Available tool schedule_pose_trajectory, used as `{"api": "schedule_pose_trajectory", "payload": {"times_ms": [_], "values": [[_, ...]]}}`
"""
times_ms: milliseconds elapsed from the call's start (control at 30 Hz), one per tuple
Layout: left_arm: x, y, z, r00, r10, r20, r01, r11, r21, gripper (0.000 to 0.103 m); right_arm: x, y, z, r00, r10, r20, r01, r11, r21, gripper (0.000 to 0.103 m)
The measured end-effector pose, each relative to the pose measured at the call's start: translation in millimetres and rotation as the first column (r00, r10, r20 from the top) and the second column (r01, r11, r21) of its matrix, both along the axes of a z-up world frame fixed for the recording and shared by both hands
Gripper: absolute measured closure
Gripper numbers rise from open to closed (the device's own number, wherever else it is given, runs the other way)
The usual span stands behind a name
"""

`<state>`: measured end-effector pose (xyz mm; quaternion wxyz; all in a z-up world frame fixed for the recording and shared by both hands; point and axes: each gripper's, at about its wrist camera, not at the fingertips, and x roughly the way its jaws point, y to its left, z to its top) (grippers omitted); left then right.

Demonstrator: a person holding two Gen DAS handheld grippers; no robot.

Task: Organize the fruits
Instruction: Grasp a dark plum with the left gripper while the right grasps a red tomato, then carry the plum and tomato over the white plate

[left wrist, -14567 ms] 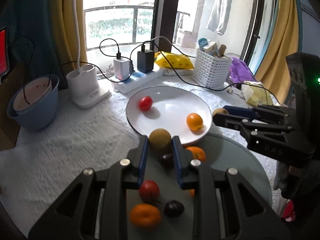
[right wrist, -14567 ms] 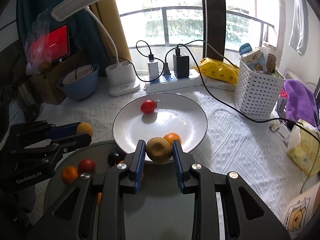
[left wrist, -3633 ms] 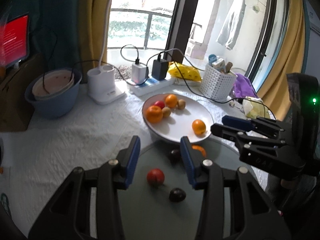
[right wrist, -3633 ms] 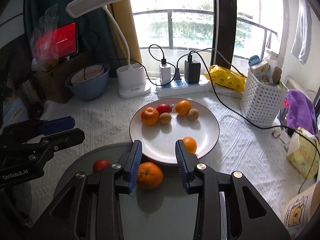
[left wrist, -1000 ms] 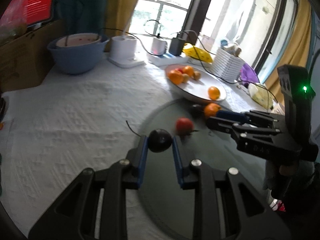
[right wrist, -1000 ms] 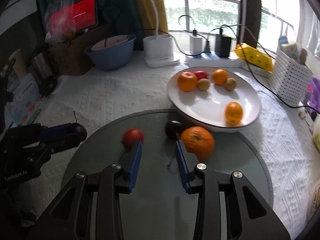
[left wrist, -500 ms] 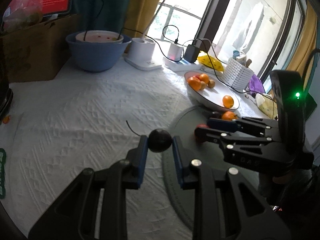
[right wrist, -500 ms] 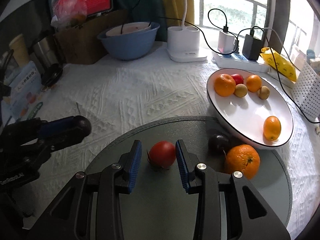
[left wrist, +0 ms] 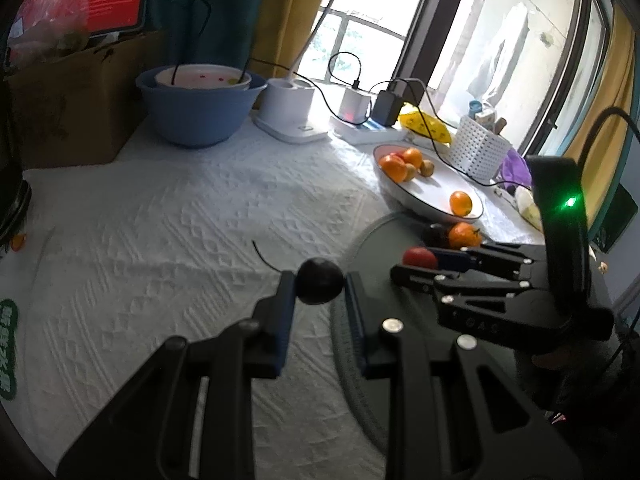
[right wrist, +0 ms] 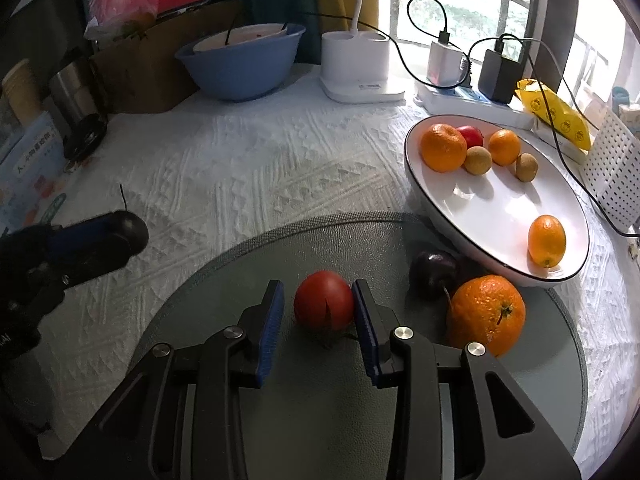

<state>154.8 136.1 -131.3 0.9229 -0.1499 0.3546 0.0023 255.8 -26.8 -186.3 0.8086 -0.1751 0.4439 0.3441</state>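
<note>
My left gripper point(left wrist: 319, 282) is shut on a small dark plum point(left wrist: 319, 287) and holds it above the white cloth, just left of the round grey mat point(right wrist: 320, 400). In the right wrist view that plum point(right wrist: 131, 230) shows at the far left. My right gripper point(right wrist: 316, 294) is open and straddles a red tomato point(right wrist: 324, 300) that rests on the mat; the right pad touches it and a gap shows at the left pad. A second dark plum point(right wrist: 432, 274) and a large orange point(right wrist: 486, 314) lie on the mat beside the white plate point(right wrist: 500, 208), which holds several fruits.
A blue bowl point(right wrist: 240, 64), a white lamp base point(right wrist: 356, 68), a power strip with chargers point(right wrist: 460, 92) and a white basket point(right wrist: 612, 172) line the back. A cardboard box point(left wrist: 68, 100) and a steel cup point(right wrist: 76, 96) stand at the left. White cloth point(left wrist: 160, 240) covers the table.
Over the last second my right gripper came down around the red tomato, and my left gripper carried the dark plum left off the mat. Both have kept still since half a second ago.
</note>
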Motion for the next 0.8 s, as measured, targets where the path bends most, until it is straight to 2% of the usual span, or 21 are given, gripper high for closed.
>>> {"api": "schedule_pose_trajectory", "payload": {"times_ms": [133,800], "values": [[2.4,-5.1,4.6,1.0,-0.005,0.002,0.005,1.0,0.014,0.077,-0.2,-3.3,2.5,1.0,0.005,0.003,-0.005,1.0,0.015,0.072],[30.5,-55.3,29.5,0.997,-0.074,-0.003,0.074,0.993,0.095,0.077,13.5,-56.6,43.1,0.997,-0.055,0.056,0.047,0.99,0.134,0.072]]}}
